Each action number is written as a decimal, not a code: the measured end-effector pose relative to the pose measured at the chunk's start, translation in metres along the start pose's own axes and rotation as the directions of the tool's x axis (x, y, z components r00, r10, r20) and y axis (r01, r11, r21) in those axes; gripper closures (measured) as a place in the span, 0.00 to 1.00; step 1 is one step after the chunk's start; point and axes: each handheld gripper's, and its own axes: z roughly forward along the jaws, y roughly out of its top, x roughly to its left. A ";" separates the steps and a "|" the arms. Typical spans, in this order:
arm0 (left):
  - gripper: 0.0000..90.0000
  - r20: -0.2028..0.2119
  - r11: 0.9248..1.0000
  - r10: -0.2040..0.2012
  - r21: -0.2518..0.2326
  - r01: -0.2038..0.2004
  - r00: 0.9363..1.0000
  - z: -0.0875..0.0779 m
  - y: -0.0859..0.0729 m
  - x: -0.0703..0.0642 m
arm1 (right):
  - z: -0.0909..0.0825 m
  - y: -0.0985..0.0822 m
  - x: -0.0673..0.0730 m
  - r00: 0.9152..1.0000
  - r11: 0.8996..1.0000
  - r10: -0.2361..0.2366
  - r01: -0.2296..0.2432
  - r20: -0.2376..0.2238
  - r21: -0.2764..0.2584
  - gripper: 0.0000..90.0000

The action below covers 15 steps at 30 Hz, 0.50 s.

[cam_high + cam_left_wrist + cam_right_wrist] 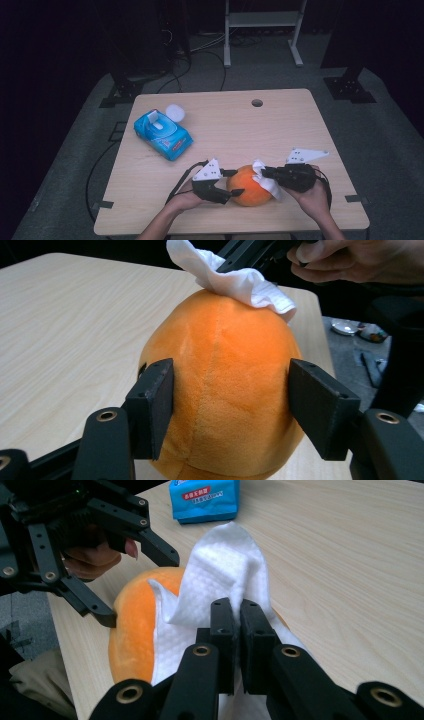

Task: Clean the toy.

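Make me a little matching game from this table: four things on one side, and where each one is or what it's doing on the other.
Things:
1. orange plush ball
2. white wipe
3. blue wipes pack
4. round hole

Places or states:
A. lying at the table's far left
B. pinched in the right gripper, draped on the ball
C. between the left gripper jaws
D. in the tabletop near the far edge

Pairs: 1-C, 2-B, 3-A, 4-D

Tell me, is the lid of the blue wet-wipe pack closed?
No, the blue wet-wipe pack has its round white lid flipped open behind it.
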 end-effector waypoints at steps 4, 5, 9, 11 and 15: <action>0.42 0.005 1.000 0.006 -0.002 -0.006 1.000 0.002 -0.002 -0.001 | -0.001 0.009 0.011 1.000 0.999 -0.025 0.025 -0.002 -0.023 0.95; 0.42 0.008 1.000 0.011 -0.002 -0.011 1.000 0.003 -0.002 -0.002 | 0.000 0.011 0.014 0.999 0.999 -0.035 0.035 -0.011 -0.025 0.95; 0.42 -0.004 1.000 0.022 0.004 -0.022 1.000 0.003 -0.002 -0.002 | 0.008 0.016 0.025 0.996 0.996 -0.086 0.086 -0.011 -0.009 0.95; 0.42 -0.006 1.000 0.017 0.001 -0.017 1.000 0.003 -0.003 -0.002 | 0.007 0.014 0.020 0.998 0.998 -0.066 0.066 -0.016 -0.010 0.95; 0.42 0.005 1.000 0.004 0.004 -0.004 1.000 0.003 -0.005 -0.002 | -0.002 0.002 -0.001 0.998 1.000 -0.024 0.023 0.051 0.012 0.95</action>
